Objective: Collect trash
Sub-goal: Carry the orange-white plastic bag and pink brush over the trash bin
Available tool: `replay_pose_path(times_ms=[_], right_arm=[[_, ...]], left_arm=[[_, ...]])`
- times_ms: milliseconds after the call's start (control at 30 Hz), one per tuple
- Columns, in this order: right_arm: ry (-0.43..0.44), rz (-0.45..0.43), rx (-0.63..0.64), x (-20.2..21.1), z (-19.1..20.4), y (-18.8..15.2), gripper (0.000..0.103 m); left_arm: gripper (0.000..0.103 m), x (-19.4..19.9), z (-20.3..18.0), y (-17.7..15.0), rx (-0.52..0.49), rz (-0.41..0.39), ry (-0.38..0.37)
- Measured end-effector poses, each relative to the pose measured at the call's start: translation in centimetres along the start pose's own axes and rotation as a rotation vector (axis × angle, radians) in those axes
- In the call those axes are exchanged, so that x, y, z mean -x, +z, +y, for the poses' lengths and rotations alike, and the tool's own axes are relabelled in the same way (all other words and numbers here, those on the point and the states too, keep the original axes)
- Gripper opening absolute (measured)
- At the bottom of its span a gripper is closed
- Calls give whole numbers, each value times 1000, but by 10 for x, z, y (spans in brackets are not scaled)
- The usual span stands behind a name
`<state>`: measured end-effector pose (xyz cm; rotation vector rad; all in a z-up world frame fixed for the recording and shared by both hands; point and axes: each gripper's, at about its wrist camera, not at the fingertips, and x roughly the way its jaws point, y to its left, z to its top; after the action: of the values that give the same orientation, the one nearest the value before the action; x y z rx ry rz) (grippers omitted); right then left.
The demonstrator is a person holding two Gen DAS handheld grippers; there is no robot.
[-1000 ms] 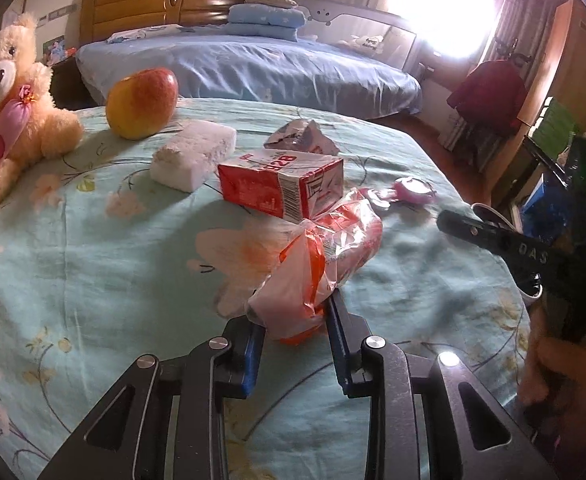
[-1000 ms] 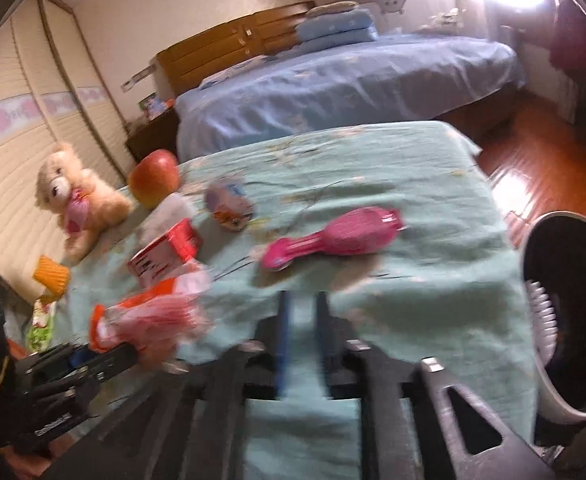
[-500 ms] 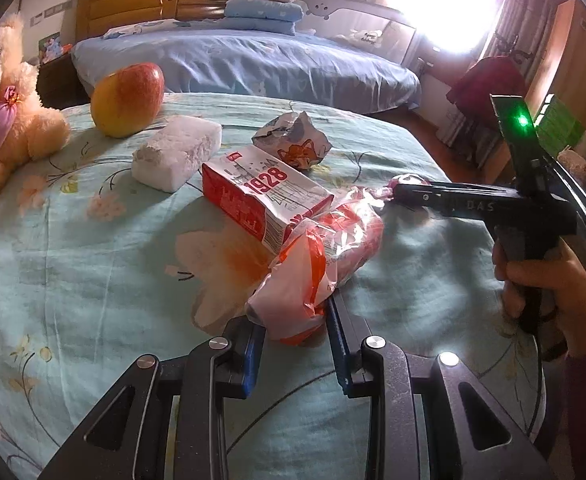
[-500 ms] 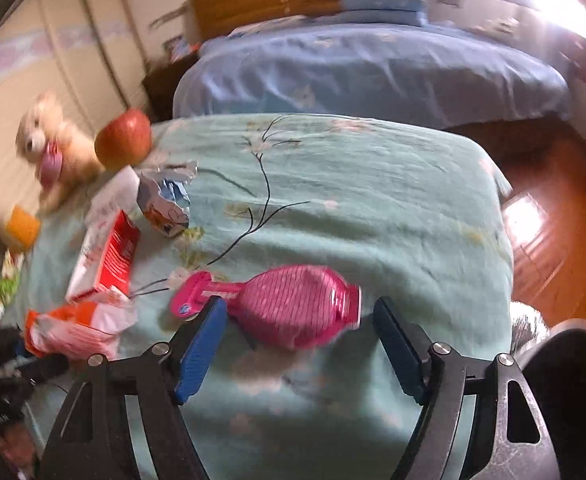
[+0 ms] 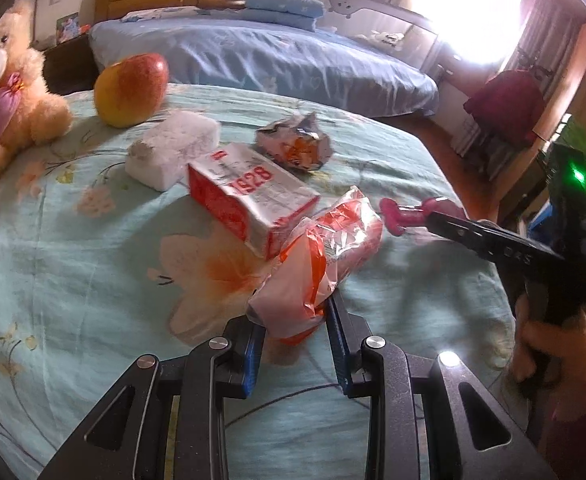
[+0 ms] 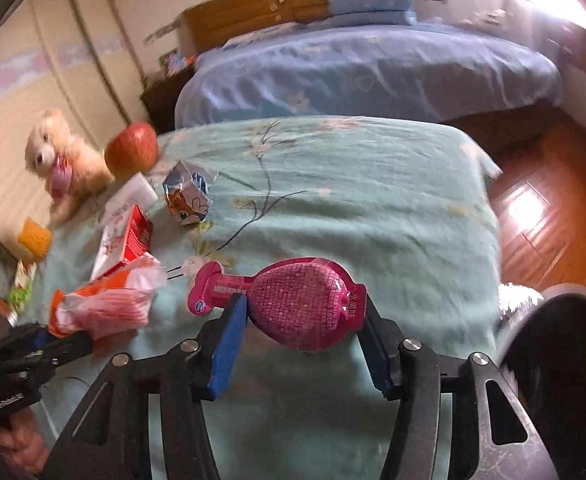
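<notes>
A tabletop (image 6: 373, 184) draped in a pale green flowered cloth stands at the foot of a blue-covered bed (image 6: 353, 68). At its right edge sits a dark round bin (image 6: 565, 344) with a light rim; what is inside cannot be made out.

The left tool (image 5: 295, 330) points down at a slant over the near side of the tabletop, its blue pads pinched narrowly on the tail of an orange and white plastic wrapper (image 5: 321, 264). The wrapper's far end rests against a red and white carton (image 5: 249, 196) lying on its side.

Behind the carton lie a crumpled silver snack packet (image 5: 293, 146) with a cartoon print, a white foam block (image 5: 173, 152), an apple (image 5: 131, 88) and a teddy bear (image 5: 9, 108) at the far left.

The right tool (image 6: 305, 336), gripped by a hand (image 5: 549, 344) low at the right, angles down over a flat pink blister pack (image 6: 293, 304) shaped like a hairbrush. Its jaws have just been closing; they stand half wide, one pad at each side of the pack's broad end. Whether they press on it I cannot tell.
</notes>
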<state>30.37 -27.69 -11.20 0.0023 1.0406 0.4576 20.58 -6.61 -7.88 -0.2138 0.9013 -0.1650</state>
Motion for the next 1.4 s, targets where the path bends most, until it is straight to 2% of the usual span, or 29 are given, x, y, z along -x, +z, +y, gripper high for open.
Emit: replay_pose_path(times_ms=[200,467,867,1400], right_arm=[[-54,-92,-154,42,-14,-32,55],[-150,-175,-272,86,-21,-67,55],[-233,-212,-327,116,-36,-93,55],[-301,-238,-356,132,-63,-95,55]], left_arm=[[28,-4,-18,-2,-47,17,-55],[28,-1,-48,-7,-129,2,-82],[28,-7,-84,-16,-203,15,-94],[28,-16,-126,-8,-278,7,-104]])
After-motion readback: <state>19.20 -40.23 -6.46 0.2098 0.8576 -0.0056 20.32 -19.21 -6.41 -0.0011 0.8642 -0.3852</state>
